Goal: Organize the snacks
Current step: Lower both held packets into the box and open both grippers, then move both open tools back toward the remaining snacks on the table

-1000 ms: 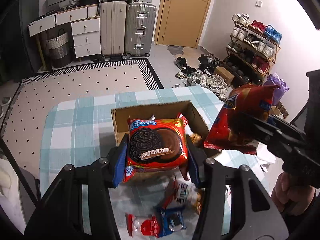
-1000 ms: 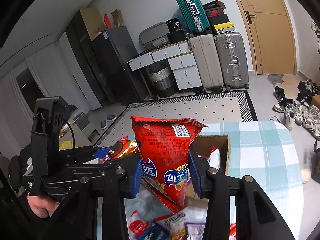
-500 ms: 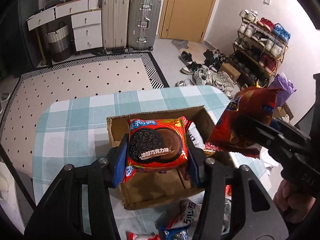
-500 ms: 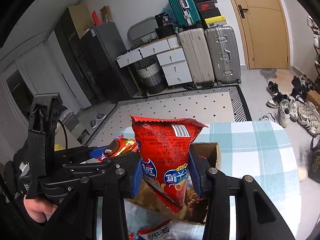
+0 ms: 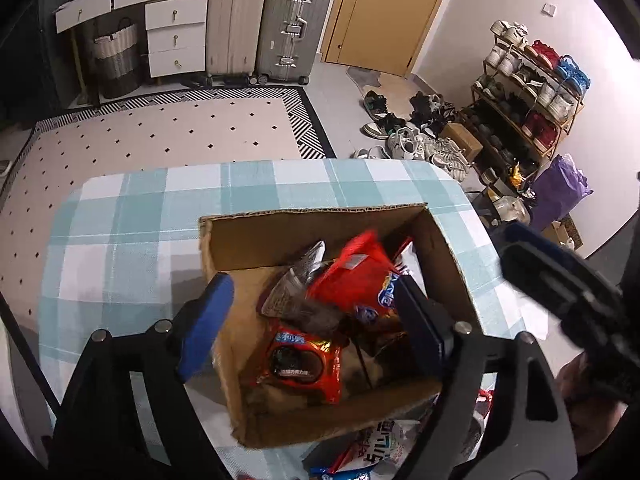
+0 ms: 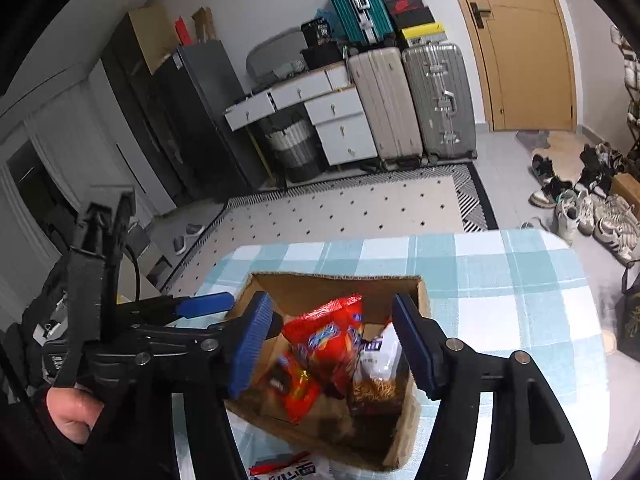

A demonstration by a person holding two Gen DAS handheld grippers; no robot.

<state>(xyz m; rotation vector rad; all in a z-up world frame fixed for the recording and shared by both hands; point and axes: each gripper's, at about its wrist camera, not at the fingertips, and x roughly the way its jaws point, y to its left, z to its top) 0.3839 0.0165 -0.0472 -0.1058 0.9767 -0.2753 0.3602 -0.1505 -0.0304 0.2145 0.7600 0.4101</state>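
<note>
While both grippers are hanging over the cardboard box (image 5: 256, 240), their jaws have just been opening and nothing is sitting clamped between the pads. In the left wrist view, the left gripper (image 5: 310, 320) is filling the lower half of the frame, its blue pads standing well apart; the left pad is showing over the box's left wall and the right pad over the box's inside. Between them, low in the box, the Oreo packet (image 5: 300, 362) is lying flat on the cardboard floor, clear of both pads. Just right of it and higher in the frame, the red chip bag (image 5: 356, 276) is lying tilted inside the box, its image blurred. At the right edge, the right gripper is showing only as a dark blurred shape.

In the right wrist view, the left gripper is reaching in from the left edge, held by a hand (image 6: 70, 414) at the lower left. At centre, the right gripper (image 6: 332, 344) is standing with its jaws spread, the chip bag lying below and between them, touching neither. The box is resting on a blue-and-white checked tablecloth (image 6: 500, 280), and more wrapped snacks (image 6: 280, 470) are lying at the bottom edge, outside the box.
</note>
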